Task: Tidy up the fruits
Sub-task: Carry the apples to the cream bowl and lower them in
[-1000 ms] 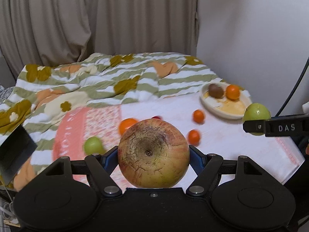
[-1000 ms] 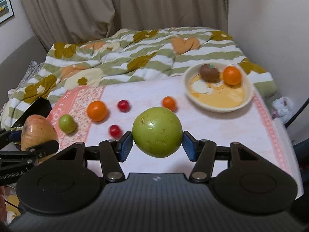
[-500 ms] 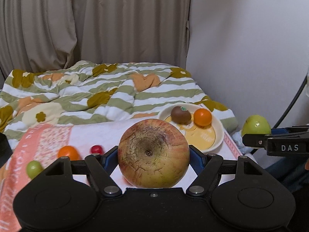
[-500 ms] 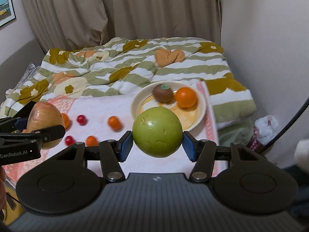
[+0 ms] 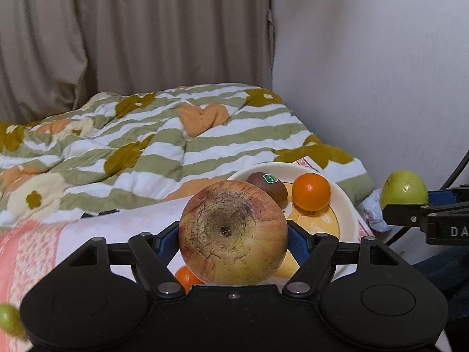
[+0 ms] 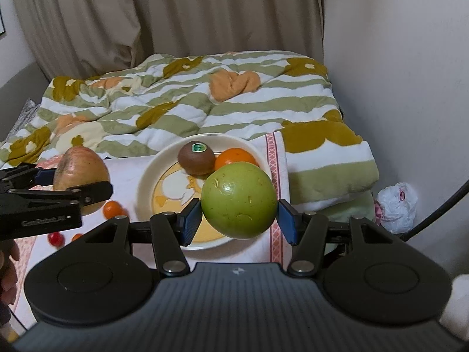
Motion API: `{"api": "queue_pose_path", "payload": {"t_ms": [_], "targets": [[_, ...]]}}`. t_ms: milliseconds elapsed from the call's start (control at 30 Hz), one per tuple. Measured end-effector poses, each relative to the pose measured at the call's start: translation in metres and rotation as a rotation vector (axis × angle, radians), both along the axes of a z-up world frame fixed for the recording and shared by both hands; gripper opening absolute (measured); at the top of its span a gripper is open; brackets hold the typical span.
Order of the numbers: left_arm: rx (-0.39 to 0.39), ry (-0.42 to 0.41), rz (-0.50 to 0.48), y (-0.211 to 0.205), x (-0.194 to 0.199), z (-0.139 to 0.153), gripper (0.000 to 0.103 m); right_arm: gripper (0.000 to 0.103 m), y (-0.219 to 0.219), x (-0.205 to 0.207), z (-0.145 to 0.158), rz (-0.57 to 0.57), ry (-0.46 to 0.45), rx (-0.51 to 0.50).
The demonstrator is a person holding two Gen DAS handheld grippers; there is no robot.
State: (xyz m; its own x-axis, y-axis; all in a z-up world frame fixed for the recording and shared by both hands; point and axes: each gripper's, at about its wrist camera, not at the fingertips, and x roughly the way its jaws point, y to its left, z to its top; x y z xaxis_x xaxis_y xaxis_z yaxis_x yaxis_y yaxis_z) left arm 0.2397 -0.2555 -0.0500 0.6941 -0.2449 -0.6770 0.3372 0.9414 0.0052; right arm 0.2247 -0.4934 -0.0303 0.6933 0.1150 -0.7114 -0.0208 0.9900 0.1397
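Note:
My left gripper (image 5: 233, 242) is shut on a cracked red-yellow apple (image 5: 233, 231), held just in front of and left of the cream plate (image 5: 337, 202). My right gripper (image 6: 239, 221) is shut on a green apple (image 6: 239, 199), hanging over the plate's right half (image 6: 146, 182). In the plate lie a brown kiwi (image 6: 196, 158) with a green sticker and an orange (image 6: 234, 157). From the left wrist view the green apple (image 5: 404, 187) shows at far right; from the right wrist view the red apple (image 6: 80, 173) sits at left.
Small orange and red fruits (image 6: 112, 208) lie on the pink-and-white cloth (image 6: 272, 158) left of the plate, and a small green fruit (image 5: 8, 319) is at far left. A striped quilt (image 6: 190, 102) lies behind, a wall to the right, a plastic bag (image 6: 397, 202) on the floor.
Both grippers have swept to the right across the cloth with their apples still held. The plate, once at the far right, now lies directly under and ahead of them.

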Motion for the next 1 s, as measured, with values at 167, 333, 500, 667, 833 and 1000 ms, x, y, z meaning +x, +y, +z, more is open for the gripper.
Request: {"api": "queue_pose_path", "payload": {"t_ms": [167,333,500,667,833,1000], "targets": [[0.041,0.027,-0.060,-0.016,0.029,-0.021,0.077,0.071,-0.002,0.018,-0.014,-0.023,0.024,0.010],[0.098,0.051,-0.127,-0.034,0.049,-0.042,0.078,0.071,-0.005,0.032,-0.025,-0.054,0.046,0.020],[0.149,0.063,-0.178,-0.048,0.061,-0.059,0.078,0.071,-0.013,0.041,-0.034,-0.084,0.070,0.025],[0.179,0.077,-0.197,-0.056,0.067,-0.068,0.078,0.071,-0.019,0.046,-0.040,-0.110,0.086,0.029],[0.214,0.011,-0.204,-0.060,0.062,-0.064,0.096,0.071,-0.021,0.048,-0.039,-0.121,0.089,0.033],[0.247,-0.003,-0.209,-0.060,0.057,-0.055,0.103,0.071,-0.022,0.048,-0.035,-0.125,0.086,0.036]]}}
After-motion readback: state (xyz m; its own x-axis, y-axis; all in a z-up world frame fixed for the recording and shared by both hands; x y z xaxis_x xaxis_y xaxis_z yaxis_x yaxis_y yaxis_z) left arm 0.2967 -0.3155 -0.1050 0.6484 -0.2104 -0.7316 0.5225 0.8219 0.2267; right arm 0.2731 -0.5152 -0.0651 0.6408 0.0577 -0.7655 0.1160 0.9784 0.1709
